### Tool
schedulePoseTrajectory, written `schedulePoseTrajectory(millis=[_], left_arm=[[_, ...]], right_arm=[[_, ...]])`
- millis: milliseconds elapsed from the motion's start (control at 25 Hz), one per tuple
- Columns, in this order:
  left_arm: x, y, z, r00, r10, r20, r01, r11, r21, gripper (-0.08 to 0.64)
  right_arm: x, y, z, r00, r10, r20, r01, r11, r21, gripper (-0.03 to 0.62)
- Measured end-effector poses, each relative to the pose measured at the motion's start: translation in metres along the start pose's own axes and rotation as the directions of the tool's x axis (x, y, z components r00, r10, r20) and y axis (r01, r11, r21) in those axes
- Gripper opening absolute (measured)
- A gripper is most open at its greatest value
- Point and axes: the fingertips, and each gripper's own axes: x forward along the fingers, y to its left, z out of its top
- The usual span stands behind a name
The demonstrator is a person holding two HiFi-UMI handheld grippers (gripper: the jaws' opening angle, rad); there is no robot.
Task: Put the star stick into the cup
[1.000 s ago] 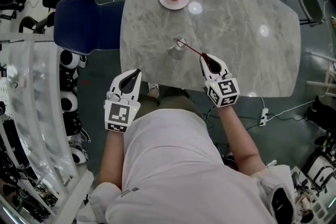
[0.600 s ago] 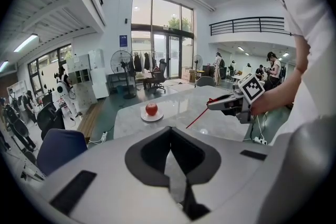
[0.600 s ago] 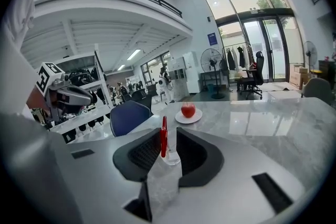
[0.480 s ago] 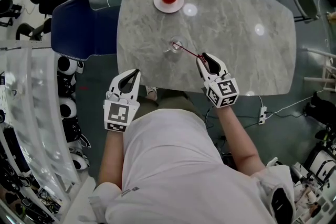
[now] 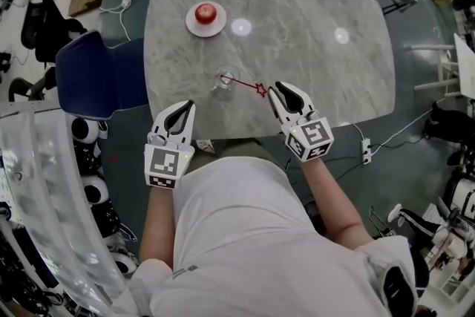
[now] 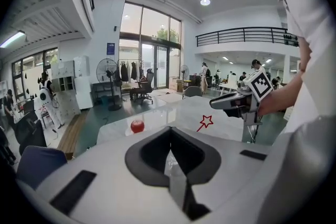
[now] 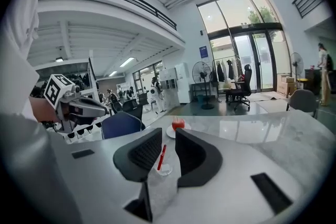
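Star stick [image 5: 242,83] seems in cup [image 5: 224,78]; R gripper [image 5: 280,91] spread, empty; L gripper [image 5: 185,108] pressed together.

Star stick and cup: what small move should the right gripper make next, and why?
Probably draw the right gripper straight back. Its jaws stand apart, empty; the star stick already leans with its plain end in the cup, star close to the gripper's tips, so a sideways move might tip it.

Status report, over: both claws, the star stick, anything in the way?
Left claw shut, empty. Right claw open, empty. Star stick leaning in cup, star end out. Nothing in the way.
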Motion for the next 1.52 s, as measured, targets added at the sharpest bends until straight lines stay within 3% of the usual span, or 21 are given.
schedulePoseTrajectory(millis=[520, 1040, 1320, 1520], left_arm=[[0.026, -0.025, 0.066, 0.974, -0.181, 0.139, 0.168, 0.981, 0.101, 0.003], [0.028, -0.054, 0.12, 0.901, -0.338, 0.272, 0.313, 0.94, 0.133, 0.003], [0.032, -0.073, 0.127, 0.868, -0.405, 0.288, 0.36, 0.912, 0.196, 0.003], [0.03, -0.083, 0.134, 0.86, -0.432, 0.272, 0.383, 0.898, 0.215, 0.003]], right_arm=[[-0.068, 0.004, 0.062, 0.979, -0.13, 0.155, 0.133, 0.991, -0.008, 0.045], [-0.125, 0.011, 0.074, 0.931, -0.293, 0.219, 0.305, 0.952, -0.019, 0.015], [-0.139, 0.014, 0.071, 0.907, -0.347, 0.238, 0.364, 0.931, -0.029, 0.012], [-0.147, 0.016, 0.069, 0.898, -0.367, 0.241, 0.385, 0.922, -0.03, 0.012]])
